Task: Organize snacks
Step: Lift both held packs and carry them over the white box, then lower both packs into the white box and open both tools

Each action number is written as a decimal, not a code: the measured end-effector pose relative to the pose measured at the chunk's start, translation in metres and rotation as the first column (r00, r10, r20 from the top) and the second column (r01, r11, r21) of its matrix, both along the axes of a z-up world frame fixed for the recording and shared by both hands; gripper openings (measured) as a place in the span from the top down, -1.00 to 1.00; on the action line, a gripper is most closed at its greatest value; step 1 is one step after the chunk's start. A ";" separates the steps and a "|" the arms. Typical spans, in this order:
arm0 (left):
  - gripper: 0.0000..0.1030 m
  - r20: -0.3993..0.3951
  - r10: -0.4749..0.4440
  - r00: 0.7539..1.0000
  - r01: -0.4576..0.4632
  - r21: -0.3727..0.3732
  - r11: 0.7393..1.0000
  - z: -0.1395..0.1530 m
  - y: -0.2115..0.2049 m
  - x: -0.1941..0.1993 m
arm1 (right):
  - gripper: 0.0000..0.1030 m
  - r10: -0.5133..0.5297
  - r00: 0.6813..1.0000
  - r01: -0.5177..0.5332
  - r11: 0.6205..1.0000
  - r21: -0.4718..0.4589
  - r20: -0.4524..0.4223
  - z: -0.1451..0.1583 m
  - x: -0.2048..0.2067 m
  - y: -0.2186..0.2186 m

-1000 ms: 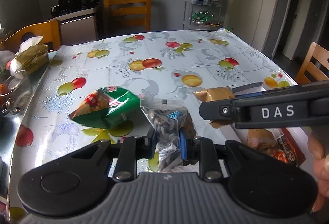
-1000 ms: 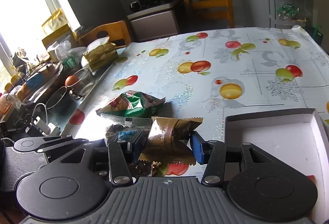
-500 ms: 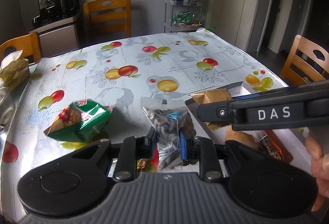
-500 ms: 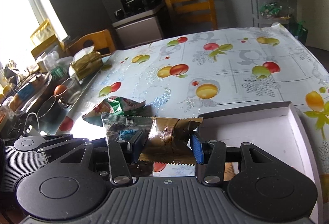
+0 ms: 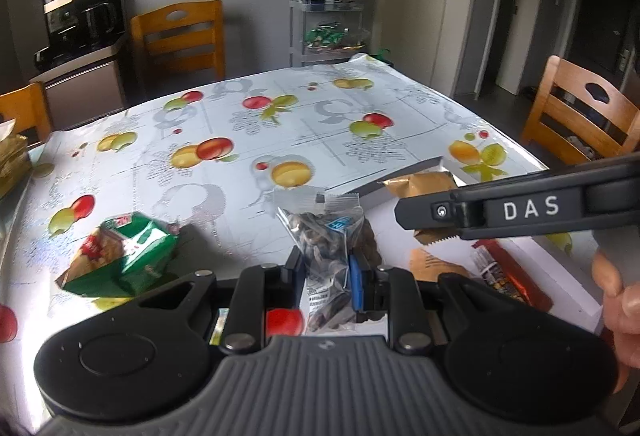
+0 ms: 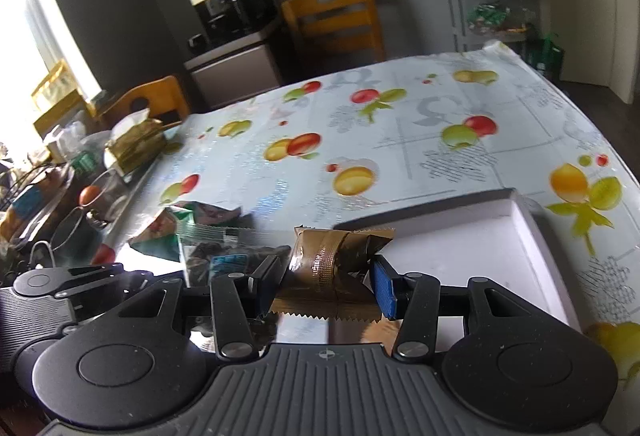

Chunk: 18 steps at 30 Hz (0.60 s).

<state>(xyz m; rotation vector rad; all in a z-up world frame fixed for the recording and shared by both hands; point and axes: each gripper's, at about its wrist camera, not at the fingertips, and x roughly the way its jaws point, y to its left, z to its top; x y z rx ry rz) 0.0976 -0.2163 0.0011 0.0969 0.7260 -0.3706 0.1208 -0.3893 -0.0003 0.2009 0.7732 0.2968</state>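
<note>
My left gripper (image 5: 326, 272) is shut on a clear packet of dark seeds (image 5: 328, 236), held just above the table. My right gripper (image 6: 326, 280) is shut on a gold-wrapped snack (image 6: 334, 268), at the left edge of the white box (image 6: 532, 232). In the left wrist view the right gripper's body (image 5: 520, 207) crosses at the right, with the gold snack (image 5: 420, 183) behind it and the white box (image 5: 404, 187) beyond. A green snack bag (image 5: 120, 256) lies on the tablecloth to the left. Orange and red packets (image 5: 496, 272) lie inside the box.
The fruit-print tablecloth (image 5: 280, 123) covers the table. Wooden chairs stand at the far side (image 5: 180, 35) and at the right (image 5: 580, 115). A tissue box (image 6: 136, 143), bowls and clutter line the left edge. A metal rack (image 5: 328, 27) stands behind.
Both grippers have moved to the right with their packets. The green bag has slid towards the left of both views, and more of the white box shows in the right wrist view.
</note>
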 end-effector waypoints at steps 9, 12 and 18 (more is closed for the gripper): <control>0.62 -0.025 -0.128 0.991 0.127 -0.021 0.992 -0.006 -0.034 0.000 | 0.04 -0.101 0.994 0.100 0.995 -0.028 -0.031 -0.014 -0.009 -0.036; 0.62 -0.041 -0.170 0.985 0.169 -0.023 0.985 -0.011 -0.047 -0.001 | 0.04 -0.133 0.990 0.131 0.990 -0.043 -0.042 -0.019 -0.013 -0.048; 0.62 -0.050 -0.212 0.976 0.211 -0.025 0.977 -0.015 -0.062 -0.001 | 0.04 -0.176 0.983 0.173 0.983 -0.056 -0.055 -0.024 -0.021 -0.063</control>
